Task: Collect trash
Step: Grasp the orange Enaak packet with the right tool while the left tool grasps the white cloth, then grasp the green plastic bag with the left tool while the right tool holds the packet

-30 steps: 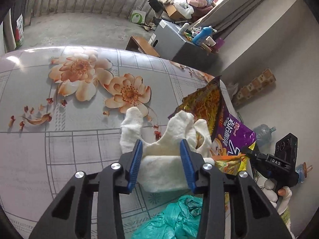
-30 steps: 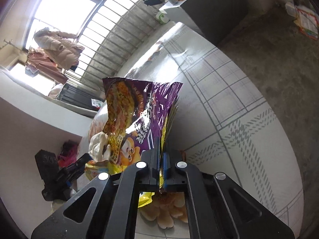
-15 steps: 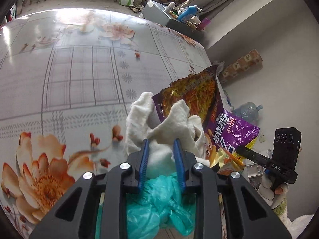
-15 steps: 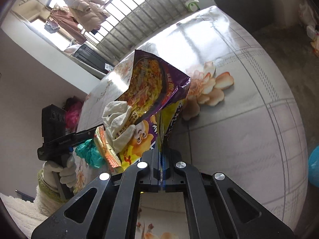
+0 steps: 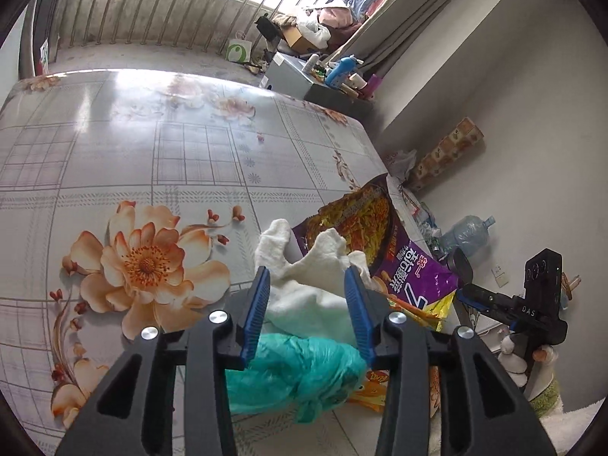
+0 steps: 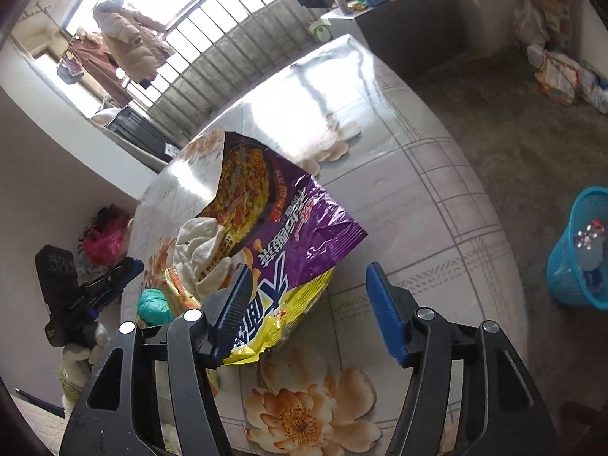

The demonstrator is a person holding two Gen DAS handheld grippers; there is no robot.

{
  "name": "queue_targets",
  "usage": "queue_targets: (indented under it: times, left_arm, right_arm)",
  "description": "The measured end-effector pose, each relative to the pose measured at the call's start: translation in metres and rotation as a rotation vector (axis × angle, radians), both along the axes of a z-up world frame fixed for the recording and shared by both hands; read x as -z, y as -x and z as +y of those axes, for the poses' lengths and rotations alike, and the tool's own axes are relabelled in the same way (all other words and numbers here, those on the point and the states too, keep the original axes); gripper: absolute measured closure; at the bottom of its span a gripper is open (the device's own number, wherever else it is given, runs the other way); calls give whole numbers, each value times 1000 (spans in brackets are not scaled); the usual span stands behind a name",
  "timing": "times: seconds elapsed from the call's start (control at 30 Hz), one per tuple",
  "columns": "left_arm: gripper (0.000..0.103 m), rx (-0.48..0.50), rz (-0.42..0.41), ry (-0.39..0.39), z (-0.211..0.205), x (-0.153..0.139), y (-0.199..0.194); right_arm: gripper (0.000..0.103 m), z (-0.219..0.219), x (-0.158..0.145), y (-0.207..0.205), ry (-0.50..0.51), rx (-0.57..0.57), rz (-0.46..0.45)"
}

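Release is what has changed: your right claw point(image 6: 306, 296), clamped a second ago on the purple noodle wrapper point(image 6: 292, 228), is opening, so the wrapper now lies loose against its left finger. Your left claw point(image 5: 306, 300) is opening too, and its pads stand just clear of the white rag point(image 5: 304, 288) between them. Trash sits heaped on the worktop point(image 5: 152, 159), a teal bag point(image 5: 292, 368) beneath the left claw. The blue bin point(image 6: 577, 250) waits on the floor well right of the right claw.

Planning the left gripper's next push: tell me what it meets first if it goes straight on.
The white cloth, already between the opening fingers of the left gripper. Behind it lies the purple snack bag, though depth is hard to judge.
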State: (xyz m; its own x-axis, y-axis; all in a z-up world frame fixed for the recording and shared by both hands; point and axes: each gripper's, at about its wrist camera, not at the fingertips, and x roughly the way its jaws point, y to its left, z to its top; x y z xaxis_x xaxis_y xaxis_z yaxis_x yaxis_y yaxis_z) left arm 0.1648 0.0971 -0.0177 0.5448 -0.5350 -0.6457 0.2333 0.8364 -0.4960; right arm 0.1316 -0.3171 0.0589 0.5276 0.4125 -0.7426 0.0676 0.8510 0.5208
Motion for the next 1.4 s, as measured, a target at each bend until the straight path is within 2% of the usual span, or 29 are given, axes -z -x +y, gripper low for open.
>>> queue_targets:
  times: [0.13,0.2,0.33,0.47,0.57,0.67,0.77,0.87,0.93,1.1,1.2,1.33,1.4]
  left_arm:
    - [57,-44,-24,2,23,-12,22]
    - [55,-50,-15,8,33,-14,33]
    - [48,-37,44,54,41,-9,53]
    - [43,-15,116,135,34,4,58]
    - [36,-22,165,167,22,15,53]
    - [34,-49,219,201,16,26,45]
    - [33,-67,256,202,13,34,37]
    - [29,-85,284,229,14,38,32]
    - [25,-132,298,247,19,40,30]
    - [24,-214,362,326,28,50,18]
    - [24,-281,368,333,31,51,14]
    - [25,-291,366,325,31,49,8]
    - [30,-294,363,316,29,49,7]
  right_arm:
    - [42,-20,-17,23,2,102,-40]
    - [42,-21,-25,33,-19,112,-69]
    - [42,10,-41,38,-62,36,-116]
    - [42,58,-41,23,-122,-90,-130]
    - [42,86,-24,1,-146,-143,-67]
    - [43,104,0,-20,-134,-153,25]
    - [44,111,21,-32,-117,-138,107]
    - [44,109,30,-26,-145,-132,140]
    - [44,107,36,-27,-171,-128,157]
    - [44,102,46,-28,-235,-123,183]
    - [51,102,52,-30,-253,-119,199]
    - [65,98,57,-27,-289,-113,220]
    - [72,98,57,-26,-300,-115,218]
